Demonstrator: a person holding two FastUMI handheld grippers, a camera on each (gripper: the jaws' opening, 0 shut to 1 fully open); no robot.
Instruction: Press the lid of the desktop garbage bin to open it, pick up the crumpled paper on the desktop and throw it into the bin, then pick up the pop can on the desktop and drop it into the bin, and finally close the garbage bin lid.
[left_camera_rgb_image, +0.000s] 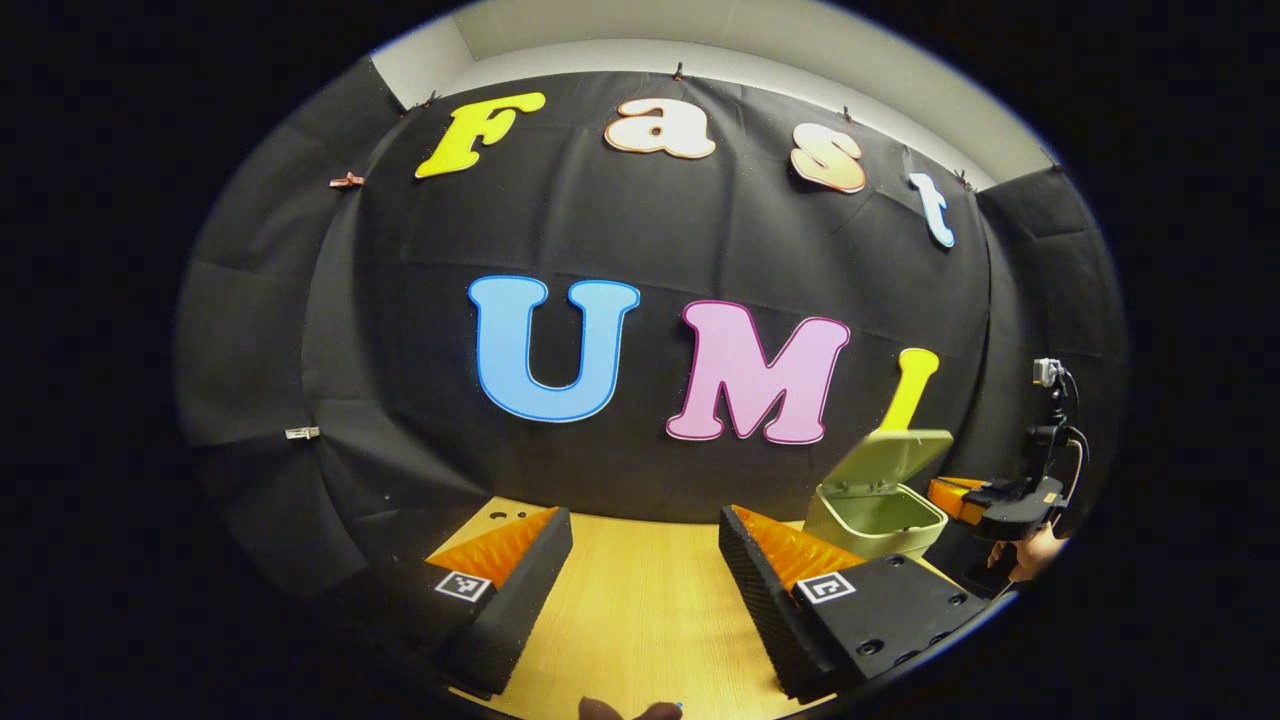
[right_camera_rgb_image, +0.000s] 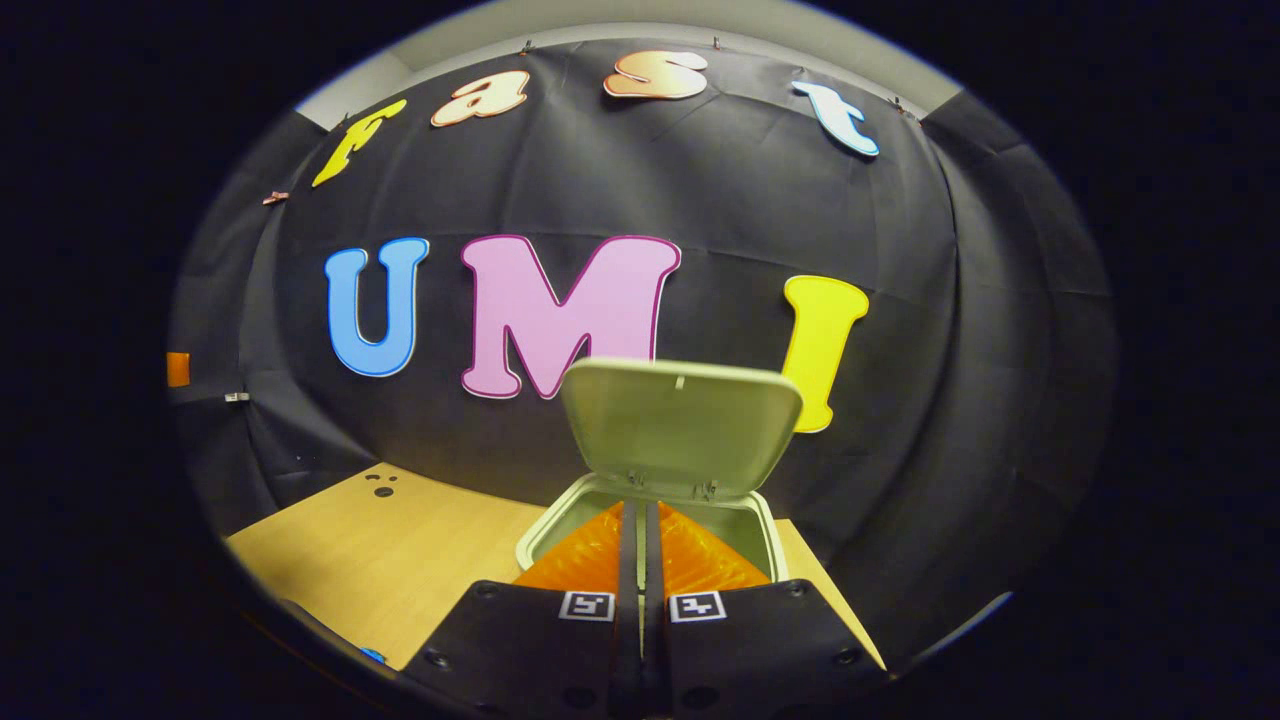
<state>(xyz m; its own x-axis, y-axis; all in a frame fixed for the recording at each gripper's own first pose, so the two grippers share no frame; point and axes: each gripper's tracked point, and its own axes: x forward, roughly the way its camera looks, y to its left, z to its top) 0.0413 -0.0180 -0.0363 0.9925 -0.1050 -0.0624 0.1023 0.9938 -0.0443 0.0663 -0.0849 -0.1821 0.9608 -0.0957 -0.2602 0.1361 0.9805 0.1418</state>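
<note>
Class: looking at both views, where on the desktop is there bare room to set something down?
Bare wood lies between the left claw fingers, and left of the bin toward the table edge. It is crowded at the bin mouth, where the shut right claw hovers under the raised lid.

bin (right_camera_rgb_image: 765, 520) interior mostly hidden behind right gripper (right_camera_rgb_image: 641, 530) fingers, small blue object (right_camera_rgb_image: 372, 655) cut off at desktop edge
</note>
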